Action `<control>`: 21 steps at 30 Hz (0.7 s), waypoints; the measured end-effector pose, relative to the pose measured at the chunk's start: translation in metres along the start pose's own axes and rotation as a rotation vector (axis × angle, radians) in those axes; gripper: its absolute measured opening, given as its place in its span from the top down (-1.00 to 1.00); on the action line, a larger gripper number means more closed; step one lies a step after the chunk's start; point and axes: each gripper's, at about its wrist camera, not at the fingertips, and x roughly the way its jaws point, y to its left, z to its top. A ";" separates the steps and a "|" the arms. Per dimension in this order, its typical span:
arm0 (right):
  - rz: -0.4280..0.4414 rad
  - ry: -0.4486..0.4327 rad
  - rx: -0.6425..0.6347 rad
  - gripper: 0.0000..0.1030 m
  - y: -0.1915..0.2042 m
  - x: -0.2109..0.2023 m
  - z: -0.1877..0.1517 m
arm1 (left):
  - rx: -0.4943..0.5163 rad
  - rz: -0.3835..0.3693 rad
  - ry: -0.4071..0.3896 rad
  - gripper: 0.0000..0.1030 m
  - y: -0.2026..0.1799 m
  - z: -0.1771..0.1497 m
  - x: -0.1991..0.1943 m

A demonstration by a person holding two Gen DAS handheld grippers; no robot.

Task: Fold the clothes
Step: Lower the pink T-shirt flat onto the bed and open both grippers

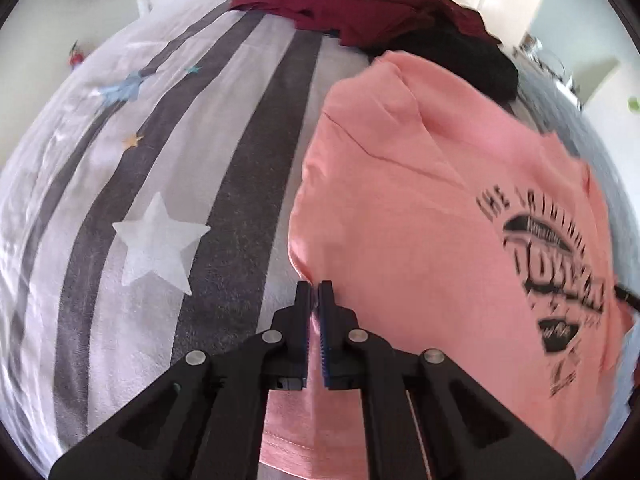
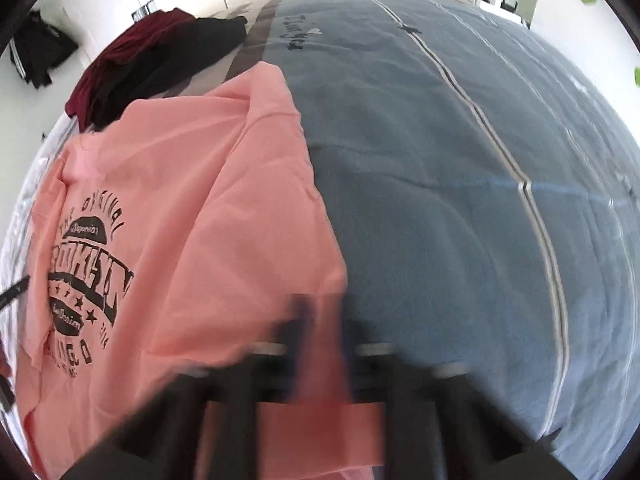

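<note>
You are working over a bed whose cover is striped grey and white with stars [image 1: 160, 240] on your left side and blue-grey with thin pale lines [image 2: 460, 200] on your right. Spread across the middle of it lies the pink T-shirt [image 1: 420, 220], print side up, its black "Brooklyn" graphic [image 2: 88, 280] readable from the right wrist view; the shirt reaches from near you toward the far end of the bed, where its far edge sits just beside a heap of a dark red garment [image 1: 352, 4] and a black garment [image 1: 460, 56]. More dark clothing [image 2: 36, 52] hangs or lies against the wall at the far left of the right wrist view. Your left gripper [image 1: 314, 292] sits at the shirt's left edge near the hem: its jaws stand nearly pressed together with only a thin slit between them, the pink cloth runs beneath and to the right of the fingers, and the hem shows below them, but you cannot tell for sure whether cloth is caught in the slit. Your right gripper [image 2: 320, 320] is at the shirt's right edge, where pink meets the blue-grey cover; it is heavily blurred, pink fabric appears between and below its fingers, and you cannot tell from this view whether the jaws are pinching it or standing spread. A thin dark part of the other tool pokes in at the shirt's far side in each view.
</note>
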 end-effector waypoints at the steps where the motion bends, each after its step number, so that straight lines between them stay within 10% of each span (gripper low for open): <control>1: -0.021 -0.007 -0.001 0.96 -0.006 -0.001 0.006 | 0.006 0.022 -0.015 0.95 0.002 0.004 -0.004; 11: -0.232 -0.075 -0.016 0.96 -0.064 -0.006 0.071 | 0.061 0.288 -0.166 0.95 0.057 0.106 -0.029; 21: -0.377 -0.009 -0.124 0.97 -0.093 0.035 0.127 | 0.105 0.419 -0.095 0.91 0.076 0.158 0.013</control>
